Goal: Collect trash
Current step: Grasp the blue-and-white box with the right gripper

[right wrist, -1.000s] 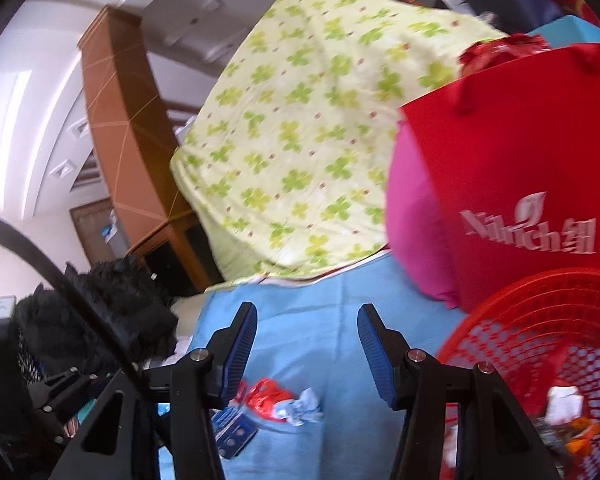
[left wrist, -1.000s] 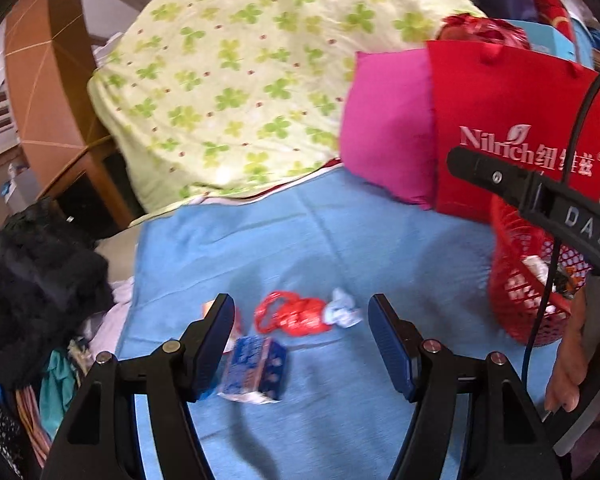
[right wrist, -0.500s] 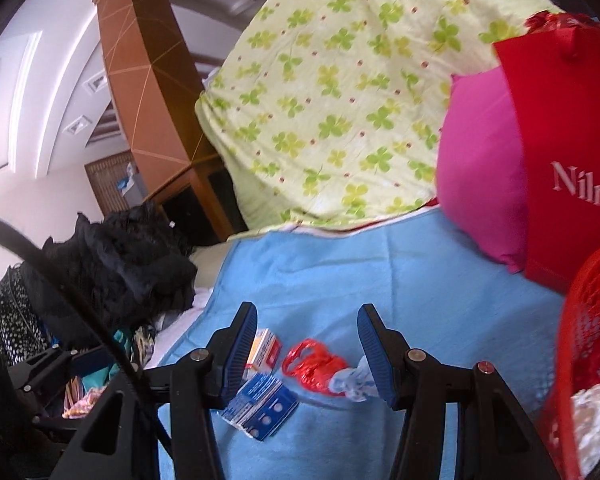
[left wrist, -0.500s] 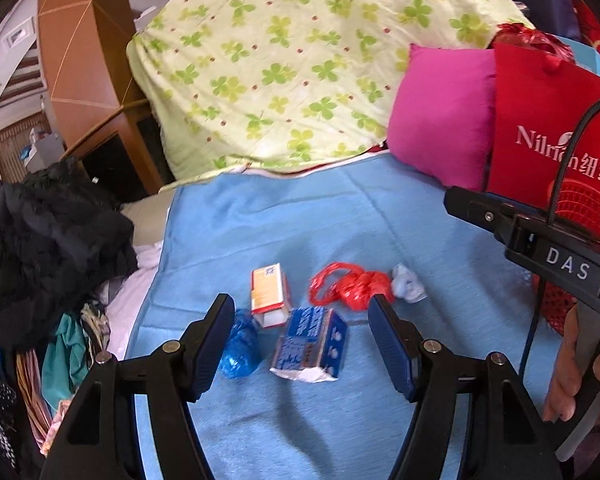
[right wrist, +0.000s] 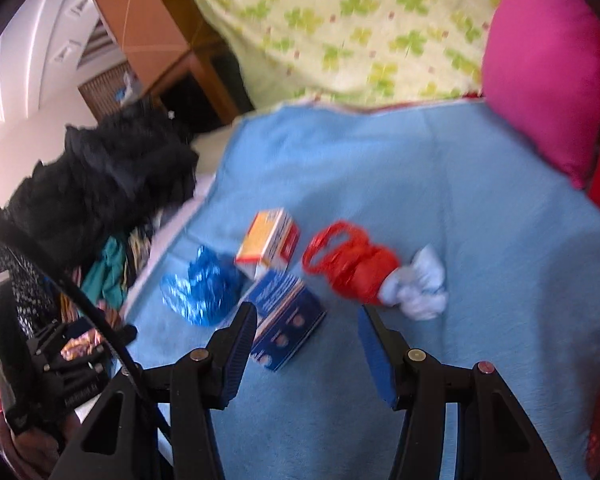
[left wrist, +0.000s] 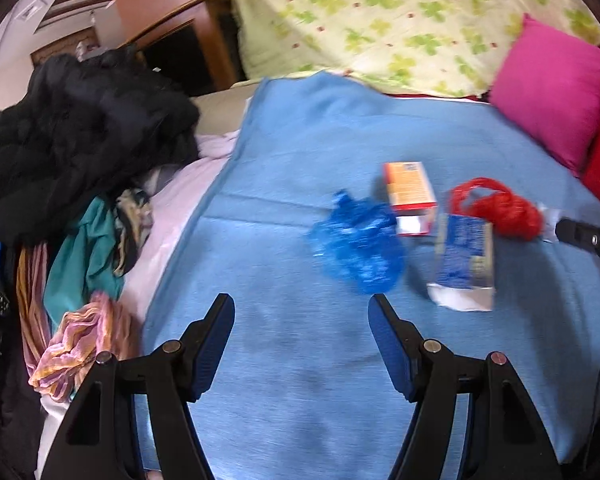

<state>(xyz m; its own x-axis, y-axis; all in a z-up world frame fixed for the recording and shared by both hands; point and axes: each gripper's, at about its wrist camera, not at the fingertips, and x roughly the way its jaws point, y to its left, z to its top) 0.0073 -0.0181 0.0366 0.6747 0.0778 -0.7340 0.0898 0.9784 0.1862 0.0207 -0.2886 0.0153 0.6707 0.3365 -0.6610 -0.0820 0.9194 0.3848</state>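
Bed surface, covered with a blue blanket (left wrist: 300, 360); a green-patterned quilt (right wrist: 360, 24) and a pink pillow (right wrist: 548, 72) lie at its far side, and a heap of dark clothes (left wrist: 72, 128) sits off its left edge. Trash to collect sits in one cluster, taken here around the orange box (right wrist: 268, 242): crumpled blue plastic (right wrist: 200, 286) just left of it, a blue carton (right wrist: 286, 318) just in front and apparently touching it, a red plastic bag (right wrist: 350, 266) to its right, and a white paper wad (right wrist: 418, 286) touching the far end of that bag. Left hand-held gripper (left wrist: 300, 344): jaws apart, empty, above bare blanket short of the blue plastic. Right hand-held gripper (right wrist: 306, 348): jaws apart, empty, left finger overlapping the blue carton in view; contact cannot be told. Red mesh at the lower right edge of the right wrist view may be the collection basket, contents hidden. Judgement: all five pieces remain on the bed, so most of the visible work is left.
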